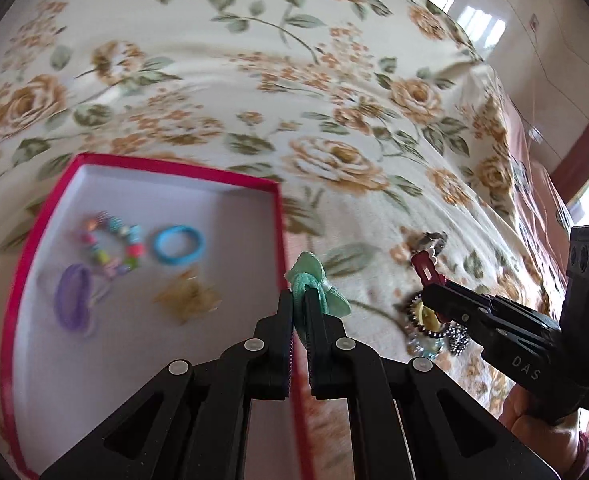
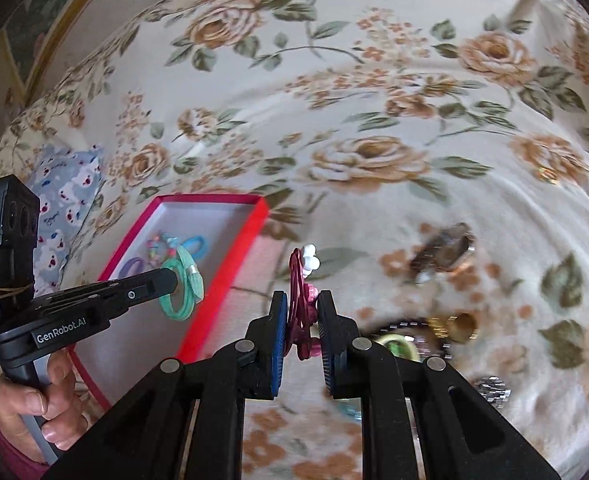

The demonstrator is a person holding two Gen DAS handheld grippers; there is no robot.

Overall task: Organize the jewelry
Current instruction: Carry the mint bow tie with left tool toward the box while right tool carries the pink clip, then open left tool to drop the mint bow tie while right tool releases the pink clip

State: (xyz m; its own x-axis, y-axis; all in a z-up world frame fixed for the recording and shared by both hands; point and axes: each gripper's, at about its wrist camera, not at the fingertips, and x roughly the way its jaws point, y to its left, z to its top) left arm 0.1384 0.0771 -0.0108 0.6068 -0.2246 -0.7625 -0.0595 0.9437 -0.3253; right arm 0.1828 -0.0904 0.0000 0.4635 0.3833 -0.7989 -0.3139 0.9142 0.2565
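Left gripper: fingers pressed together on a mint-green bracelet, which loops up and out past the fingertips. In the right wrist view the same bracelet hangs as a double loop from the tip of the left tool, held above the near right edge of the red box. The person's hand grips the tool's handle low at the left of that view.

Right gripper: fingers pinching a dark pink hair clip with a white flower-shaped end — the clip stands upright between the blue-ribbed pads. In the left wrist view the right tool reaches in from the right, clip raised clear of the bedspread.

Edges and room: the red box lies open on a floral bedspread, its right wall directly beneath the left fingertips. Inside it — a blue ring-shaped band, a multicoloured bead bracelet, a purple band and a blurred golden piece; the near part of the floor is bare.

Surroundings: a heap of jewellery lies on the bedspread right of the box, below the right tool, including a gold-coloured ring-like piece. A wristwatch lies beyond it. A blue patterned cloth sits behind the box.
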